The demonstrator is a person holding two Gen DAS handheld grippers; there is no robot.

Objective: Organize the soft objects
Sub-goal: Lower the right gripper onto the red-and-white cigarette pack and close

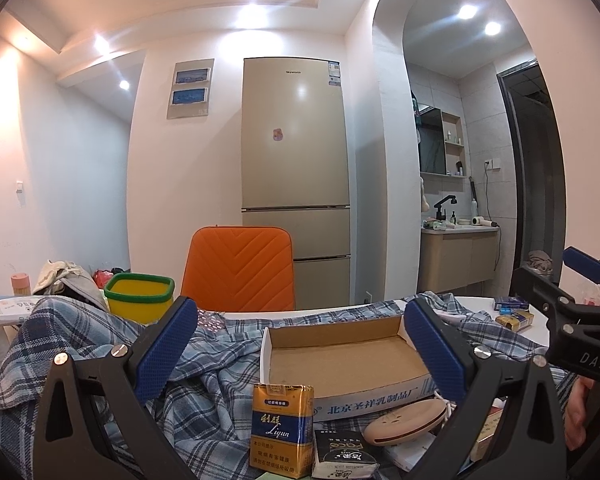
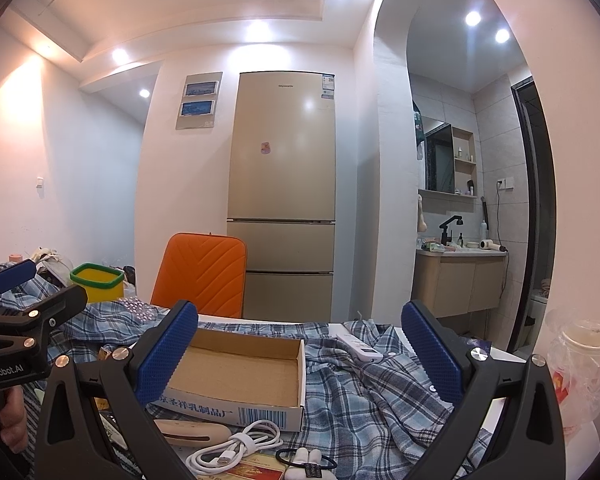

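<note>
A blue plaid shirt [image 1: 220, 364] lies crumpled across the table; it also shows in the right wrist view [image 2: 364, 392]. An empty shallow cardboard box [image 1: 340, 356] sits on it, seen too in the right wrist view [image 2: 244, 372]. My left gripper [image 1: 300, 344] is open and empty, held above the table in front of the box. My right gripper [image 2: 300, 344] is open and empty, with the box by its left finger and the shirt below. The right gripper shows at the right edge of the left wrist view [image 1: 580, 304]; the left gripper shows at the left of the right wrist view [image 2: 24, 312].
A gold cigarette pack [image 1: 282, 428], a dark tissue pack [image 1: 342, 456] and a beige oval device [image 1: 406, 424] lie in front of the box. A white cable [image 2: 232, 448], a remote [image 2: 358, 346] and a black hair tie [image 2: 304, 458] lie near. A yellow bin [image 1: 140, 296], an orange chair [image 1: 240, 268] and a fridge [image 1: 296, 168] stand behind.
</note>
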